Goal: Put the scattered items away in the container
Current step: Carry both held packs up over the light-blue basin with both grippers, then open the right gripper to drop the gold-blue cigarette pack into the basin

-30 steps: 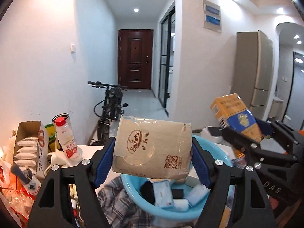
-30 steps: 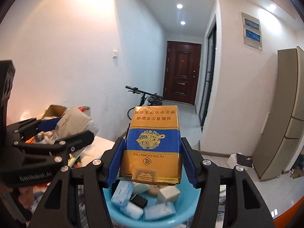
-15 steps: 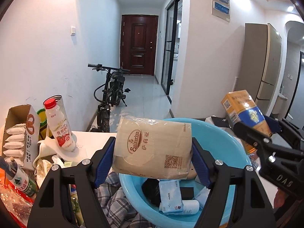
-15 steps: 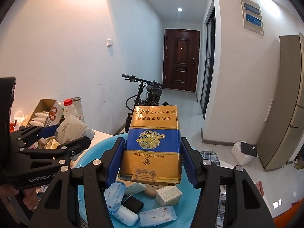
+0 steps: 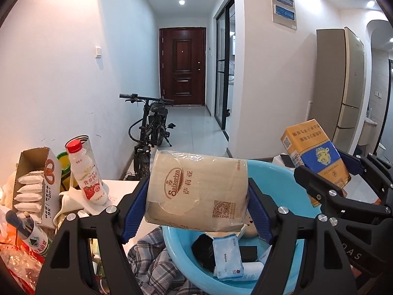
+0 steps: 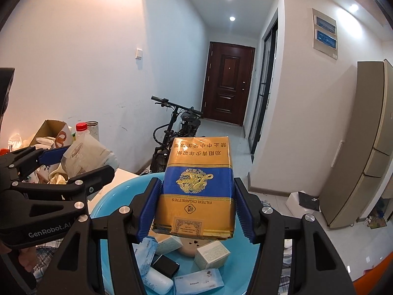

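My left gripper is shut on a tan packet printed "Saizeriya" and holds it over the near rim of the blue basin. My right gripper is shut on a gold and blue cigarette carton and holds it above the basin. The carton also shows in the left wrist view, and the packet in the right wrist view. The basin holds tissue packs, a small white box, a black item and a white tube.
A red-capped milk bottle, an open cardboard box of white sachets, a green-labelled bottle and wrappers crowd the white table at left. A plaid cloth lies under the basin. A bicycle stands behind.
Both grippers have dropped lower toward the basin with their loads, so more of the basin's inside shows. Both stay shut on the same items.
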Available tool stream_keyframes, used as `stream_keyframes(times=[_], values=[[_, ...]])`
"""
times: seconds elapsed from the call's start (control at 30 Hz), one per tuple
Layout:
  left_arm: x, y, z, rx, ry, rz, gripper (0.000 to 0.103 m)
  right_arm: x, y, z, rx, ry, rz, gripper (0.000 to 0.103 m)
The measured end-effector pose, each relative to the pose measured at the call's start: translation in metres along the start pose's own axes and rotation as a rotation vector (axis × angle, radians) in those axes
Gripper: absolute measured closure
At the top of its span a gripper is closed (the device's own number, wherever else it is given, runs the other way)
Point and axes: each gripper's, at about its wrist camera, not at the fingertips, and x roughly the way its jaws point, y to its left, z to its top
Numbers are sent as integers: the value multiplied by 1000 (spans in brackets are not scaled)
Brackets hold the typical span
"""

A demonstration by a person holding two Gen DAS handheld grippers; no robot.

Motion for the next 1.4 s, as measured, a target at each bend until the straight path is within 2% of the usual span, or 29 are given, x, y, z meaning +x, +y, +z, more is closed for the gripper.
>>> stream_keyframes(times=[1.4], values=[[0,-5,0,4,10,-13,29,-1,-2,3,11,0,-12,43]])
